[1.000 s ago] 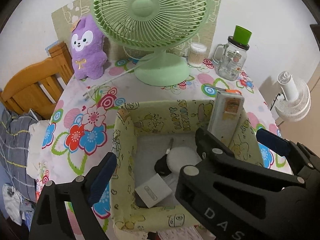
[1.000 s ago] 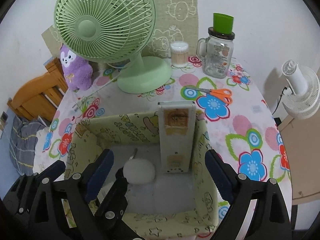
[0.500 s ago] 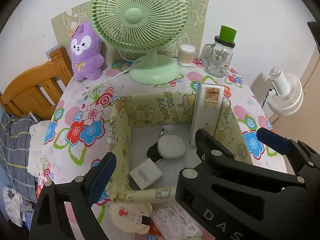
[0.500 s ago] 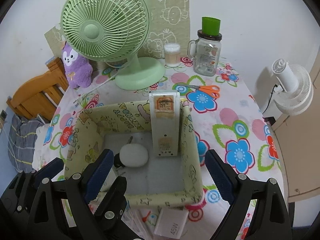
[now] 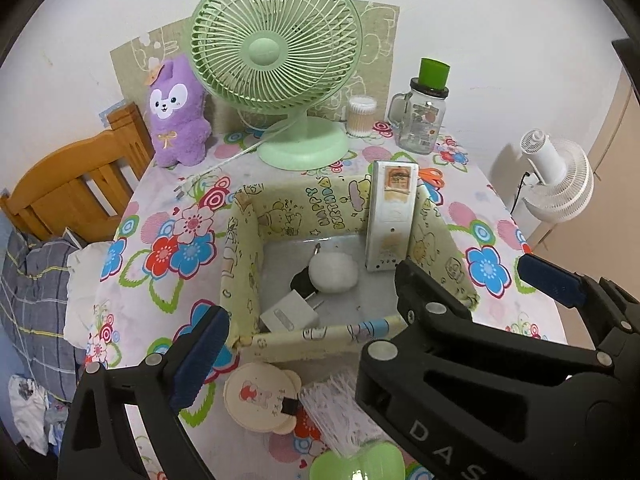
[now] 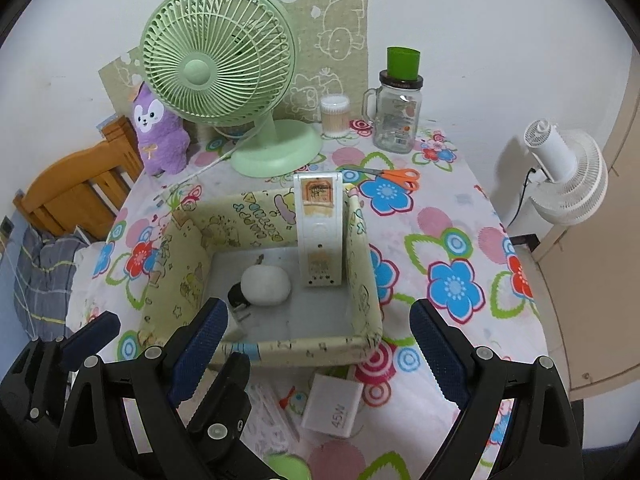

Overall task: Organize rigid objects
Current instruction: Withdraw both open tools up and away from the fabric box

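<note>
A yellow cartoon-print fabric box point(image 5: 332, 200) point(image 6: 256, 216) sits mid-table. Inside, a white remote point(image 5: 390, 216) point(image 6: 320, 232) leans upright on its right wall. A white round object point(image 5: 333, 272) point(image 6: 266, 284), a black fob point(image 5: 302, 282) and a white plug point(image 5: 288, 314) lie on its floor. In front of the box lie a round cartoon case point(image 5: 260, 396), a pack of white sticks point(image 5: 340, 412) and a white 45W charger point(image 6: 332, 406). My left gripper point(image 5: 320, 320) is empty, its jaws opening; the right gripper hides its right finger. My right gripper point(image 6: 318, 312) stands open and empty, above the box's front wall.
A green desk fan point(image 5: 276, 52), a purple plush point(image 5: 176, 120), a swab tub point(image 6: 335, 116) and a glass jar with a green cup point(image 6: 400, 116) line the back. Orange scissors point(image 6: 394, 176) lie behind the box. A white fan point(image 6: 568, 176) stands off-table on the right, a wooden frame point(image 5: 76, 192) on the left.
Both grippers have drawn back and up from the box, which now looks smaller and farther. The case, the sticks and the charger in front of it have come into view.
</note>
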A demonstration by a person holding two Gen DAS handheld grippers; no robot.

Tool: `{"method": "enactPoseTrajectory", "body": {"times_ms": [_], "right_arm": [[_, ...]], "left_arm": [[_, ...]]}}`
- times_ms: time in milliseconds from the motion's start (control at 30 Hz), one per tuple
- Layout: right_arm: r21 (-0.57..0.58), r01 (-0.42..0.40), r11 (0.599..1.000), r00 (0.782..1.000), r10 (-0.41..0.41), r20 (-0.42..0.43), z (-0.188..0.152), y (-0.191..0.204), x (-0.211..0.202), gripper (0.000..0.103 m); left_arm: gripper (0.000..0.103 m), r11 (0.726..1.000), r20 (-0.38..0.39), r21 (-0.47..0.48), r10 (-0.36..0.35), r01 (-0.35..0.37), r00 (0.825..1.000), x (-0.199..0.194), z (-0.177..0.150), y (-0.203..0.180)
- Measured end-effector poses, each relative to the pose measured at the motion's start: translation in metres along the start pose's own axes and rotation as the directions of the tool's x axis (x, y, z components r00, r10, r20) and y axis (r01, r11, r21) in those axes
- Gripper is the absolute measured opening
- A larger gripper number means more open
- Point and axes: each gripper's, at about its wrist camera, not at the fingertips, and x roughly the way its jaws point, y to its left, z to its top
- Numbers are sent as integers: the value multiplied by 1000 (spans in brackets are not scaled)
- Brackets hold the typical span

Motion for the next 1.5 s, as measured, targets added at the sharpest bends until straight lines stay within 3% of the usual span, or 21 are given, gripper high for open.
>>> {"method": "enactPoseTrajectory", "body": {"times_ms": [467,1000,1500], "right_arm": [[-10,21,1000,1000,-21,16,-22,5,-35,94],[-29,33,999,999,-33,3,-53,11,-58,94],[-17,55,998,998,-55,-31,-80,15,-55,94]], "left_arm": [[100,1000,26,4,15,-15,1000,-32,-21,0],[101,1000,2,20,-3,3,1000,-53,-53,1],[101,999,-33,46,-18,20,999,-48,-76,4]]}}
